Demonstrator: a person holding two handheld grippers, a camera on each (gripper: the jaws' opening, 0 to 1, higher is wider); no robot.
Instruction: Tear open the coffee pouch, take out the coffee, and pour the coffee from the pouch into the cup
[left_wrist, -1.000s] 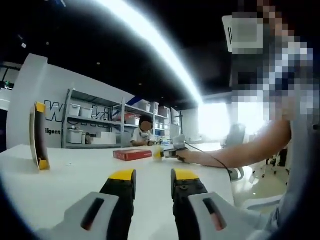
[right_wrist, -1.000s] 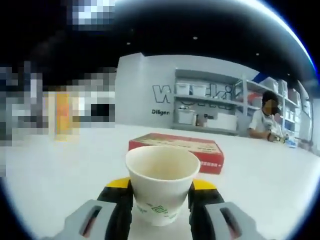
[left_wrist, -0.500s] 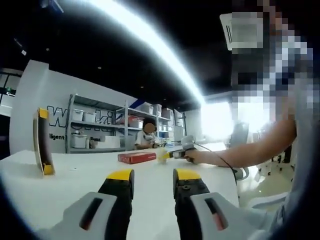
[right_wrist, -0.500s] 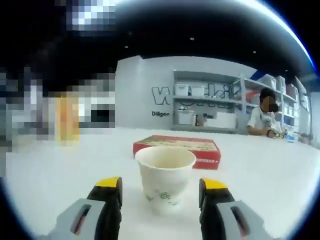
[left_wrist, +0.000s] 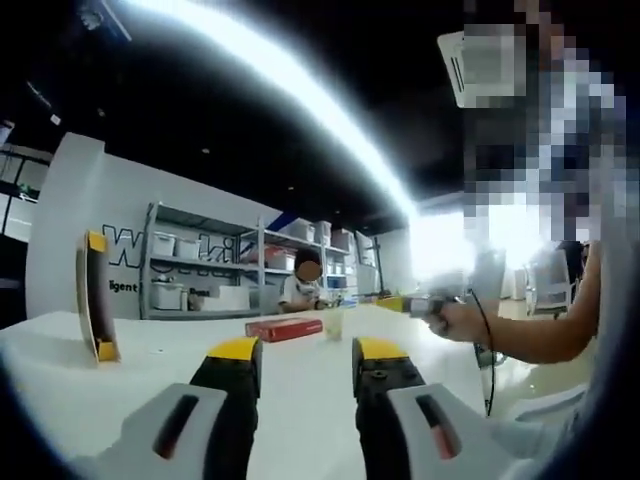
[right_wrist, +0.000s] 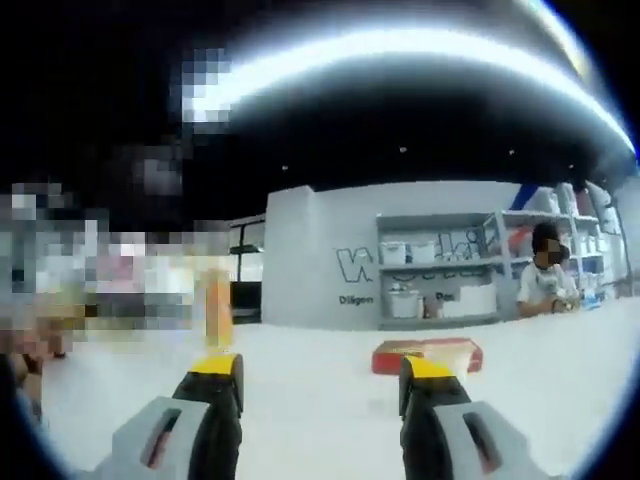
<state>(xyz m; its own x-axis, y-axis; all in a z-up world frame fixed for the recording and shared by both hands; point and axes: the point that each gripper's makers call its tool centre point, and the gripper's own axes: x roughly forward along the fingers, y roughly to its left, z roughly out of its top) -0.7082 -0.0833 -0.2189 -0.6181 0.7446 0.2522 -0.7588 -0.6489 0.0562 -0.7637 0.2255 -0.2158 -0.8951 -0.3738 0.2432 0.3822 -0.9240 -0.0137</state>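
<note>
The right gripper (right_wrist: 320, 372) has its two yellow-tipped jaws apart, with nothing between them. Beyond them lies the white table (right_wrist: 300, 400). A red box (right_wrist: 428, 354) rests on it (partly behind the right jaw). A person (right_wrist: 545, 280) sits near the shelves (right_wrist: 440, 280).

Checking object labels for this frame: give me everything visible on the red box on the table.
The red box is a flat, low rectangular carton, cardboard by the look, lying flat on the white table. In the right gripper view its top face looks paler, with a red side face towards the camera; any print is too small to read. It appears closed. In the left gripper view a small pale cup stands just beside its right end; contact between them cannot be told. Neither gripper touches it.
</note>
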